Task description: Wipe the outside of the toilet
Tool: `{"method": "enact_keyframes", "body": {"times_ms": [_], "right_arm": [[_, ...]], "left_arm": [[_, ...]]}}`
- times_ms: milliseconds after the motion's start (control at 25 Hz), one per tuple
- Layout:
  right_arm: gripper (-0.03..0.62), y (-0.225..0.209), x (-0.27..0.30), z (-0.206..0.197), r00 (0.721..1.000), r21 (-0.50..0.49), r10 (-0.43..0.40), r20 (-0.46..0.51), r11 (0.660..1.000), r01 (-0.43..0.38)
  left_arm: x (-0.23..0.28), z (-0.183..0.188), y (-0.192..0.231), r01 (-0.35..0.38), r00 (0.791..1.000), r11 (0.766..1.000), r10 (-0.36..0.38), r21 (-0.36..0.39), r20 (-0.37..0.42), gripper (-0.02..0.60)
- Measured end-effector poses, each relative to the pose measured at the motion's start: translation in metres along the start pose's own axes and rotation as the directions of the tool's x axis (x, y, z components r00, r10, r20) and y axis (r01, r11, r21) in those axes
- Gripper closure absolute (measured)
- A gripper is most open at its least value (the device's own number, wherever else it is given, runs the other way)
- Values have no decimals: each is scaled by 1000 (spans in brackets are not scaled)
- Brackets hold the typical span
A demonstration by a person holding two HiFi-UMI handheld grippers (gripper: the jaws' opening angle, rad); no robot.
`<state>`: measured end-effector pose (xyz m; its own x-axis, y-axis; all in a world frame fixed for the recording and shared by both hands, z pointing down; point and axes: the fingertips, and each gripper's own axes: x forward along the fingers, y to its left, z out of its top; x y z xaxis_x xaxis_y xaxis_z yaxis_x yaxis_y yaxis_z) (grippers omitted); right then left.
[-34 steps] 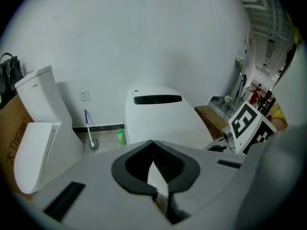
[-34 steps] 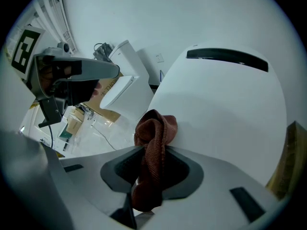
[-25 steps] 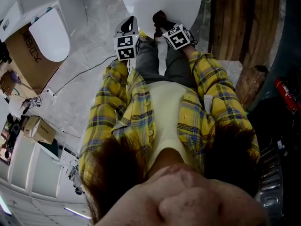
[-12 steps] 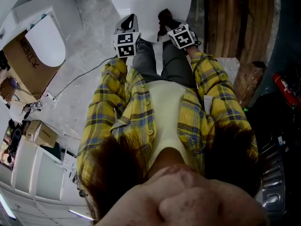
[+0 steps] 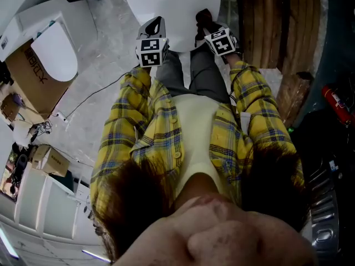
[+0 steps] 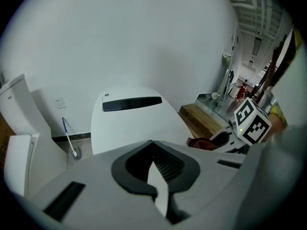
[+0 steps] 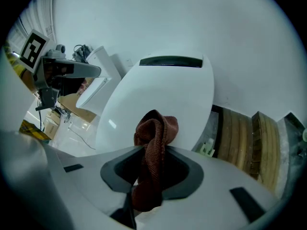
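My right gripper [image 7: 148, 150] pinches a bunched brown cloth [image 7: 156, 126], my left gripper [image 6: 153, 145] has jaws together, empty; risk: cloth dragging loose against the toilet [image 7: 163, 87].

The toilet [image 5: 172, 10] runs off the head view's top edge.

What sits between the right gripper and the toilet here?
Only the brown cloth, clamped in the right gripper and sticking out toward the white toilet; the right gripper view shows it. Contact unclear.
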<state>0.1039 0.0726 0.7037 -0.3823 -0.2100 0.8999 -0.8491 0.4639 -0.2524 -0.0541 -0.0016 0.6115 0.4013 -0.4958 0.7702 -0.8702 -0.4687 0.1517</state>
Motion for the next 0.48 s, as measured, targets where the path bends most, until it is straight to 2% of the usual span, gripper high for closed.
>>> {"method": "enact_keyframes", "body": {"times_ms": [240,480], "right_arm": [[473,-5,-16,9,999,43,-30,17,999,30],[473,3,-35,30,996,56,-38,77,998,33]], "left_arm": [[-8,7,4,-2,1000,1000,2,11,8,574],[-23,17,11,-1,999,1000,1,15,32,574]]}}
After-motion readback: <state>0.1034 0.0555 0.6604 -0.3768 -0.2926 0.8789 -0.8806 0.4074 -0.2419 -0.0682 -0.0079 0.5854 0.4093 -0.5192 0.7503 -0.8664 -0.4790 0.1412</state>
